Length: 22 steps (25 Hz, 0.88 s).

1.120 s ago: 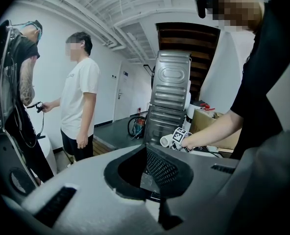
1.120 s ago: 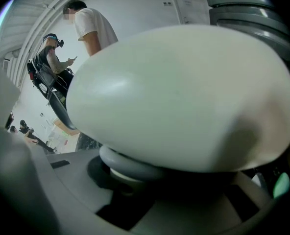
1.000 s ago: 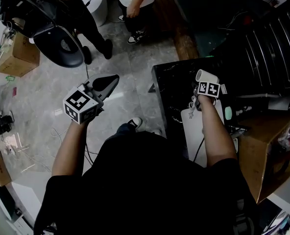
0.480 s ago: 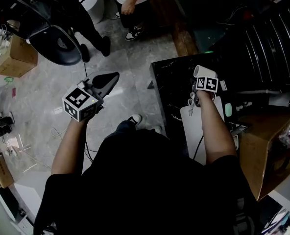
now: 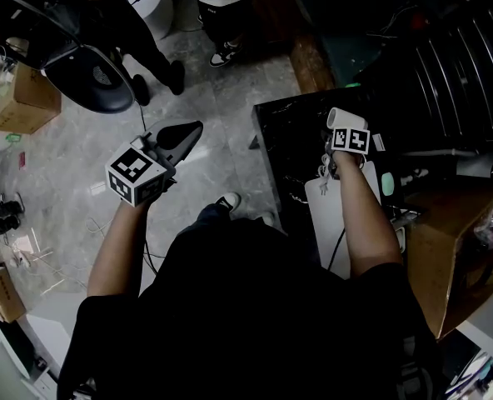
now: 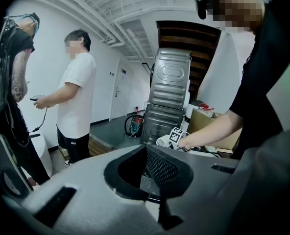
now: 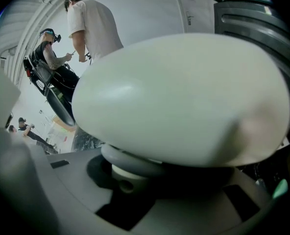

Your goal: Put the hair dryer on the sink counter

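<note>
The white hair dryer point(image 5: 345, 121) is held by its handle in my right gripper point(image 5: 343, 132), above the far part of the black marble sink counter point(image 5: 290, 144). In the right gripper view the dryer's rounded body point(image 7: 184, 97) fills the frame and its handle runs down between the jaws. A white cord point(image 5: 324, 173) hangs below that hand. My left gripper point(image 5: 180, 138) is held out over the floor to the left of the counter, its black jaws together with nothing in them. From the left gripper view, the dryer point(image 6: 163, 141) shows small beside the right hand.
A white flat board point(image 5: 334, 215) lies on the counter under my right forearm. A cardboard box point(image 5: 450, 248) sits to its right and a dark slatted appliance point(image 5: 467, 77) behind. A black chair point(image 5: 88, 73) and two standing people point(image 6: 76, 106) occupy the floor at left.
Neither gripper has visibly moved and the dryer stays gripped. The head view has drifted a little, so the standing people sit nearer the top edge.
</note>
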Each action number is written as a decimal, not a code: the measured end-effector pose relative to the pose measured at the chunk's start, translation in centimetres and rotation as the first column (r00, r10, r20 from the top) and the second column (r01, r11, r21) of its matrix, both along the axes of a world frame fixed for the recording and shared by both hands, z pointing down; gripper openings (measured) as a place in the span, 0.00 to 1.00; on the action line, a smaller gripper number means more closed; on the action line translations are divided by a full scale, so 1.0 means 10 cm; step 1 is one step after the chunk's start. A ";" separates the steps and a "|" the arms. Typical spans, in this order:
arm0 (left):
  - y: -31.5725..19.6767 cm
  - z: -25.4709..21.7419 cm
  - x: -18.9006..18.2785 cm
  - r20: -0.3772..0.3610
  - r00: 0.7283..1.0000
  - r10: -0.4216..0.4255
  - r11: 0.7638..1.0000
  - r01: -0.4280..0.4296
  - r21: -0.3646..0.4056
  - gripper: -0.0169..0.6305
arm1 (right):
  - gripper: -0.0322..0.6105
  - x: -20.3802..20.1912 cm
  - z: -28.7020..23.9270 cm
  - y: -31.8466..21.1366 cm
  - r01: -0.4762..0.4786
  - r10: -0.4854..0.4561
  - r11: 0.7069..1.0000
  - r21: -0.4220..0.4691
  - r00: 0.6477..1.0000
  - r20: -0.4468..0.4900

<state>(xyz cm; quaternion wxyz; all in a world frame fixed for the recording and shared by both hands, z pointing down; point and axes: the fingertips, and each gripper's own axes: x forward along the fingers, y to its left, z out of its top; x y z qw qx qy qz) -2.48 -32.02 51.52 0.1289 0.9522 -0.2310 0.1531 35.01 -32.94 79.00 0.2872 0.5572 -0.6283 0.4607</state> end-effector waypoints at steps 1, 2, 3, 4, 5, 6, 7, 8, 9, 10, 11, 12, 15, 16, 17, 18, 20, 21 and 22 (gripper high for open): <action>-0.01 0.00 0.00 0.001 1.000 0.000 1.000 0.000 -0.001 0.05 | 0.28 0.00 0.00 -0.01 0.001 -0.001 1.000 0.001 1.000 -0.002; -0.01 0.01 0.00 0.001 1.000 0.001 1.000 -0.001 -0.003 0.05 | 0.29 0.01 0.00 -0.02 0.004 -0.004 1.000 0.001 1.000 -0.006; -0.02 0.01 0.00 0.001 1.000 0.001 1.000 -0.001 -0.005 0.05 | 0.30 0.01 -0.01 -0.03 0.009 -0.009 1.000 0.001 1.000 -0.011; -0.03 0.01 0.01 -0.001 1.000 0.001 1.000 -0.001 -0.007 0.05 | 0.32 0.00 -0.01 -0.04 0.017 -0.017 1.000 0.002 1.000 -0.017; -0.03 0.01 0.01 -0.003 1.000 0.001 1.000 -0.001 -0.008 0.05 | 0.34 0.00 -0.01 -0.05 0.026 -0.026 1.000 0.003 0.999 -0.024; -0.03 0.01 0.01 -0.005 1.000 0.001 1.000 -0.001 -0.009 0.05 | 0.36 -0.02 -0.02 -0.06 0.035 -0.035 0.999 0.003 0.999 -0.029; -0.03 0.01 0.01 -0.006 1.000 0.002 1.000 -0.002 -0.010 0.05 | 0.37 -0.03 -0.02 -0.07 0.041 -0.041 0.999 0.004 0.999 -0.032; -0.03 0.01 0.01 -0.007 1.000 0.002 1.000 -0.003 -0.011 0.05 | 0.38 -0.04 -0.02 -0.08 0.044 -0.043 0.999 0.005 0.998 -0.034; -0.03 0.01 0.01 -0.007 1.000 0.003 1.000 -0.003 -0.012 0.05 | 0.39 -0.05 -0.02 -0.08 0.044 -0.043 0.999 0.007 0.998 -0.036; -0.03 0.01 0.00 -0.008 1.000 0.004 1.000 -0.004 -0.012 0.05 | 0.40 -0.04 -0.02 -0.08 0.042 -0.042 0.999 0.009 0.998 -0.039; -0.03 0.01 0.00 -0.009 1.000 0.004 1.000 -0.004 -0.013 0.05 | 0.40 -0.04 -0.02 -0.08 0.039 -0.038 0.999 0.008 0.998 -0.043; -0.03 0.01 0.00 -0.010 1.000 0.004 1.000 -0.004 -0.014 0.05 | 0.40 -0.02 -0.03 -0.08 0.035 -0.034 0.999 0.006 0.998 -0.046; -0.03 0.01 0.00 -0.013 1.000 0.003 1.000 -0.003 -0.017 0.05 | 0.43 0.03 -0.03 -0.04 0.022 -0.022 1.000 0.000 0.998 -0.050; -0.02 0.02 0.00 -0.014 1.000 0.004 1.000 -0.004 -0.018 0.05 | 0.44 0.06 -0.03 -0.03 0.017 -0.017 1.000 -0.001 0.998 -0.054; -0.02 0.02 -0.01 -0.013 1.000 0.005 1.000 -0.005 -0.019 0.05 | 0.45 0.09 -0.03 -0.02 0.011 -0.011 1.000 -0.001 0.998 -0.060; -0.02 0.02 -0.01 -0.013 1.000 0.006 1.000 -0.006 -0.020 0.05 | 0.47 0.11 -0.04 -0.01 0.006 -0.006 1.000 0.002 0.998 -0.067; -0.01 0.03 -0.01 -0.015 1.000 0.009 1.000 -0.009 -0.022 0.05 | 0.47 0.16 -0.08 -0.01 -0.002 0.003 1.000 0.011 0.997 -0.080; -0.01 0.03 -0.01 -0.016 1.000 0.011 1.000 -0.011 -0.023 0.05 | 0.47 0.16 -0.10 -0.01 -0.004 0.006 1.000 0.013 0.997 -0.083; -0.01 0.03 0.00 -0.016 1.000 0.013 1.000 -0.013 -0.024 0.05 | 0.47 0.17 -0.11 -0.01 -0.005 0.006 1.000 0.013 0.997 -0.083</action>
